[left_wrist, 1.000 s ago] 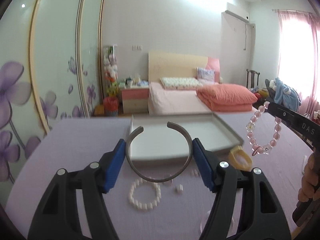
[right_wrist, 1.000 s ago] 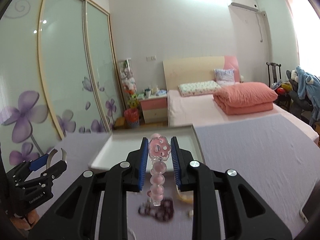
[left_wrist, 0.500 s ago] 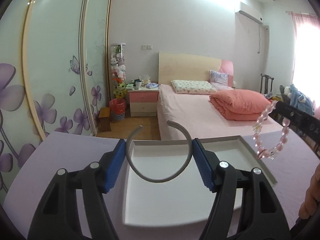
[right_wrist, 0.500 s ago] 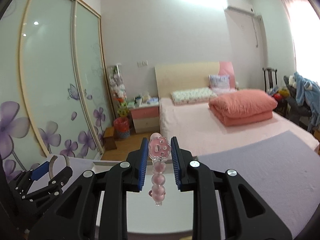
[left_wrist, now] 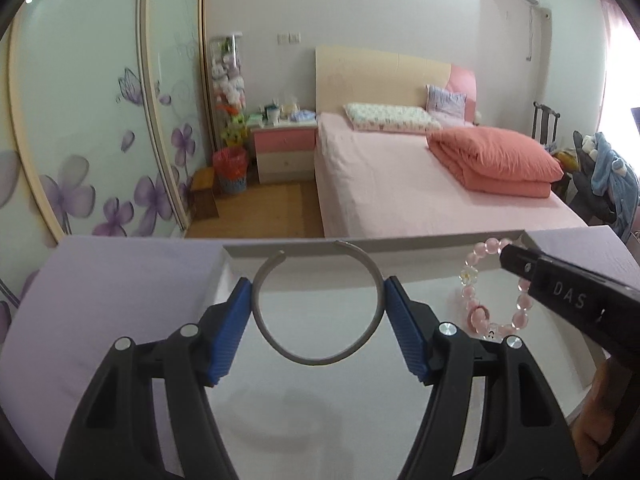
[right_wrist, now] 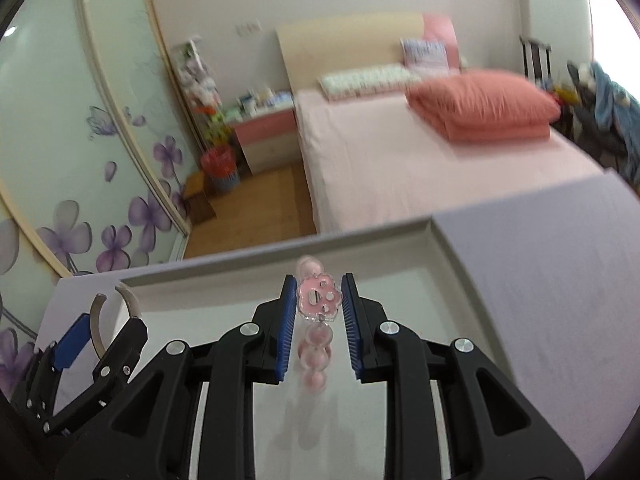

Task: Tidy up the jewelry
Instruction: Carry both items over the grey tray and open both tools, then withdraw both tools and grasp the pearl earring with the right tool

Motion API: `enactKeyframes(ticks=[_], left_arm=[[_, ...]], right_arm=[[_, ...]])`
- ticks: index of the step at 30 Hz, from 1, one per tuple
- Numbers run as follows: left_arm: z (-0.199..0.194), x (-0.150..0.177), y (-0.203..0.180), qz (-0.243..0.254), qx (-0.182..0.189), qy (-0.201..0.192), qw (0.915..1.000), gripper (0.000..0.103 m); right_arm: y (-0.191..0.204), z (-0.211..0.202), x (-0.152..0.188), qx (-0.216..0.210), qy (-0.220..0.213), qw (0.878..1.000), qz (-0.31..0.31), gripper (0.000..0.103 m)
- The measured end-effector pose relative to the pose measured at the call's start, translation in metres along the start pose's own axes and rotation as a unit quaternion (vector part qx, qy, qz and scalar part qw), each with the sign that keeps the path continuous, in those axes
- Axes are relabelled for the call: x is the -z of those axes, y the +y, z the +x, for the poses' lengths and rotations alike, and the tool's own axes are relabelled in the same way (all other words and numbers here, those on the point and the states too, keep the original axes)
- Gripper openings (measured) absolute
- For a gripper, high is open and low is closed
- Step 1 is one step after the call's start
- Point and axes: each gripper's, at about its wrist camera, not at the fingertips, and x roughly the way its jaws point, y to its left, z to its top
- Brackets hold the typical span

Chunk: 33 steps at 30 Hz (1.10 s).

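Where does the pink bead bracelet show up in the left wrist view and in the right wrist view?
Left wrist view: the pink bead bracelet hangs at right from the right gripper, over the white tray.
Right wrist view: it is at lower centre, its flower charm pinched between the blue pads, beads dangling below.
Shared landmark: the folded coral quilt on the bed.

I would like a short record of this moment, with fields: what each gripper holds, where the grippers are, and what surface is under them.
left gripper: shut on grey open bangle
right gripper: shut on pink bead bracelet, beads hanging below a flower charm
position: both over the white tray, bracelets not yet set down
tray contents: nothing visible inside
surface: purple table
background: bed, wardrobe with purple flowers
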Motion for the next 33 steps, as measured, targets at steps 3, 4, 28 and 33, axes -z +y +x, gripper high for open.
enactKeyframes(ticks=[3,4,28,33], left_arm=[[0.01,0.003,0.002,-0.003,0.005,0.014,0.9999,0.065],[0.011,0.003,0.003,-0.007,0.007,0.016,0.9998,0.066],[-0.155,0.045,0.062,-0.015,-0.035,-0.12,0.992,0.081],[-0.194,0.083,0.076,-0.044,-0.029,-0.132,0.9898,0.083]], right_arm=[[-0.001,0.001,0.002,0.004,0.011,1.0,0.0,0.035],[-0.001,-0.002,0.001,0.002,0.01,1.0,0.002,0.043],[-0.051,-0.139,0.034,-0.015,-0.14,0.99,-0.027,0.056],[-0.066,-0.159,0.067,-0.013,-0.143,0.989,-0.035,0.056]])
